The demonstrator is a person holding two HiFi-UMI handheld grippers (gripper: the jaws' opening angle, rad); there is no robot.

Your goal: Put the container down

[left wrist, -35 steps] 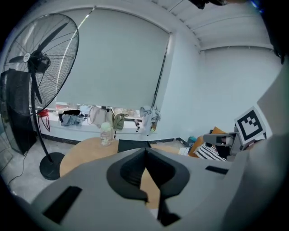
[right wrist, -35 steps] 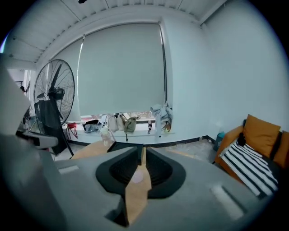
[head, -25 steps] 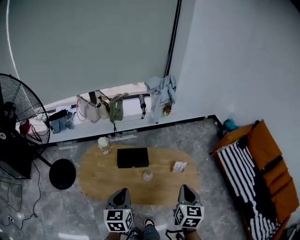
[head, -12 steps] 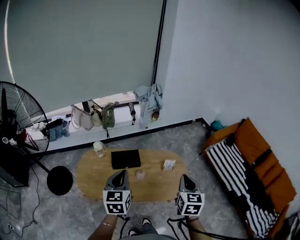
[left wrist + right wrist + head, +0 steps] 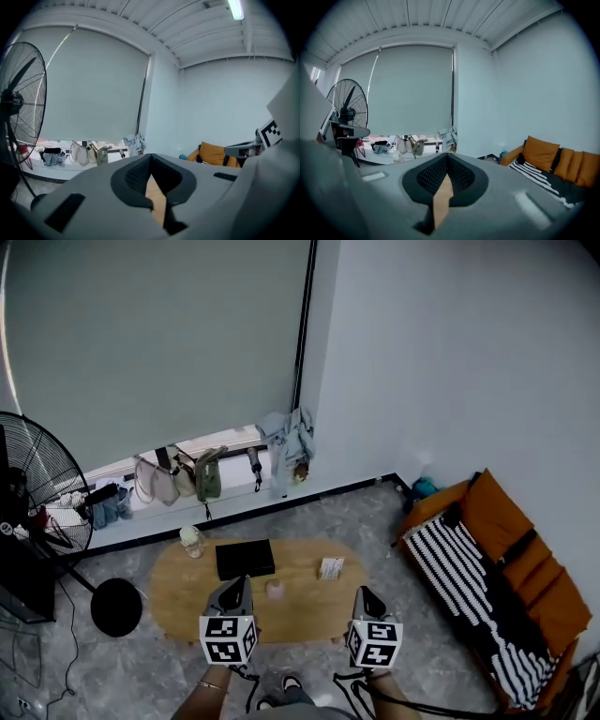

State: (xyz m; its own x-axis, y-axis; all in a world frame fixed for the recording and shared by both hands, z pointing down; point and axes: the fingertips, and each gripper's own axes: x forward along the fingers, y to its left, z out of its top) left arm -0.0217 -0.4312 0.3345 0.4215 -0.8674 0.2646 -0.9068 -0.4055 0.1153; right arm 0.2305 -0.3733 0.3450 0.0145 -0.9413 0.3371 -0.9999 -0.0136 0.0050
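Note:
An oval wooden table stands on the grey floor below me. On it are a pale lidded jar at the far left, a flat black box, a small pink cup and a small white pack. My left gripper hovers over the table's near edge, just left of the pink cup, jaws together and holding nothing. My right gripper hangs at the table's near right end, also shut and holding nothing. In the left gripper view the left gripper shows closed tips; the right gripper looks the same in its own view.
A tall black fan with a round base stands left of the table. An orange sofa with a striped blanket lies to the right. Bags and clothes hang along the window sill behind.
Both grippers have risen and now sit higher in the picture, over the table's near edge. The table and the things on it look smaller and farther off.

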